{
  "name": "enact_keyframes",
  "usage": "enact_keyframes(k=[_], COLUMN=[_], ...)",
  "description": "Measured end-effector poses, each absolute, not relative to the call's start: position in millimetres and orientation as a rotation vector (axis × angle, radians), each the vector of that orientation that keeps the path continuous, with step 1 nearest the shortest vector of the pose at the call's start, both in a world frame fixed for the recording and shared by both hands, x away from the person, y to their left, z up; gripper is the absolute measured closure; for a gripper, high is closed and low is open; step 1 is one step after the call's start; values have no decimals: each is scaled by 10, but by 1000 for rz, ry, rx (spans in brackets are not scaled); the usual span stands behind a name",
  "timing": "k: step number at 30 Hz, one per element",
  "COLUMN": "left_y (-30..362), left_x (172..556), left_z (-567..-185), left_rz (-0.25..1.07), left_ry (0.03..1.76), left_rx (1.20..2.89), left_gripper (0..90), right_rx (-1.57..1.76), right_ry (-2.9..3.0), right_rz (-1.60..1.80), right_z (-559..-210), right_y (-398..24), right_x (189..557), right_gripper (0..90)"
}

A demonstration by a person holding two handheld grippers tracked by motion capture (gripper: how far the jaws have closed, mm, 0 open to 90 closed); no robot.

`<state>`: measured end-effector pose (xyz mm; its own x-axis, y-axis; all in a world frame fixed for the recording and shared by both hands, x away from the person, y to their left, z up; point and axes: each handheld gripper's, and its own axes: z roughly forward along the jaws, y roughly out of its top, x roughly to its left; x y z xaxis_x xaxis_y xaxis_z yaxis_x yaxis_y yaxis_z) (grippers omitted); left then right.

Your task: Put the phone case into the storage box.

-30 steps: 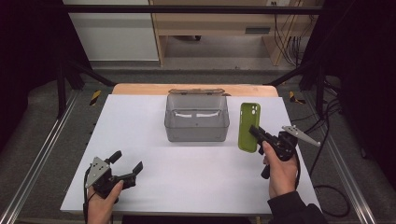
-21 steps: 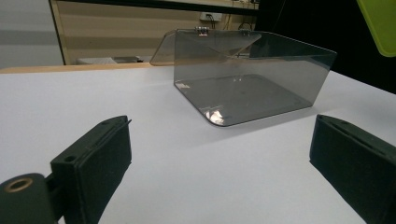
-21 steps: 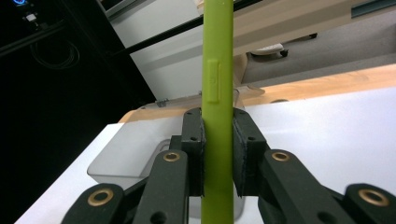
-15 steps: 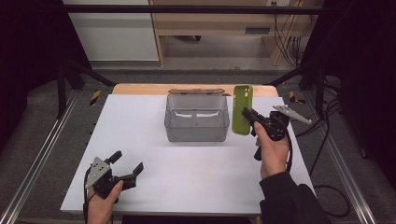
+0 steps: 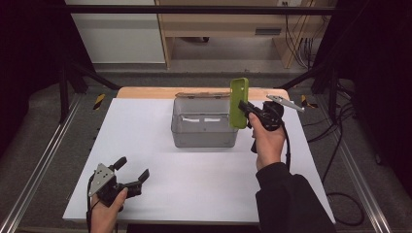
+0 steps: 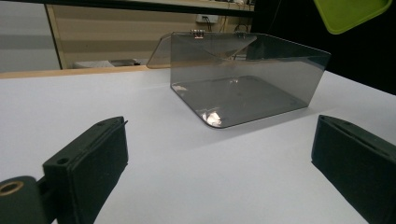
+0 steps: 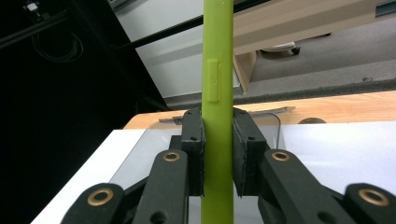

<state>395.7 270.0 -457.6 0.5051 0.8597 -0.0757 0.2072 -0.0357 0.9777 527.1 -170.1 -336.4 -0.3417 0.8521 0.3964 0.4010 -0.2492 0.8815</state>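
A lime-green phone case (image 5: pixel 238 102) hangs upright in the air at the right rim of a smoky clear plastic box (image 5: pixel 204 124) whose lid is folded back. My right gripper (image 5: pixel 246 112) is shut on the case; in the right gripper view both pads (image 7: pixel 194 154) press flat on the thin edge of the green case (image 7: pixel 217 116). My left gripper (image 5: pixel 130 171) rests low at the table's front left, open, nothing between its fingers (image 6: pixel 88 161). From there the box (image 6: pixel 243 84) stands ahead and a corner of the case (image 6: pixel 352 14) shows at top right.
The white tabletop (image 5: pixel 145 136) has a wooden strip (image 5: pixel 145 92) along its far edge. Dark metal frame rails (image 5: pixel 43 160) run along both sides. A cable (image 5: pixel 335 160) trails off the right side to the floor.
My right hand has carried the green case up and to the left, from beside the box's right wall to above its right rim. The left gripper has stayed put.
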Motion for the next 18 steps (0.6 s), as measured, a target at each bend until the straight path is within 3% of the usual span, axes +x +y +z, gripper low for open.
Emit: enact_keyframes(k=[18], left_y=[2688], left_x=[3956], left_z=[-4570], left_rz=[680], left_ry=[938], left_rx=[1557], left_gripper=[36], right_rx=[1460], right_ry=[1692], right_rz=[1498], right_z=[-3483], right_y=[-1435], right_x=[5417], right_gripper=[773])
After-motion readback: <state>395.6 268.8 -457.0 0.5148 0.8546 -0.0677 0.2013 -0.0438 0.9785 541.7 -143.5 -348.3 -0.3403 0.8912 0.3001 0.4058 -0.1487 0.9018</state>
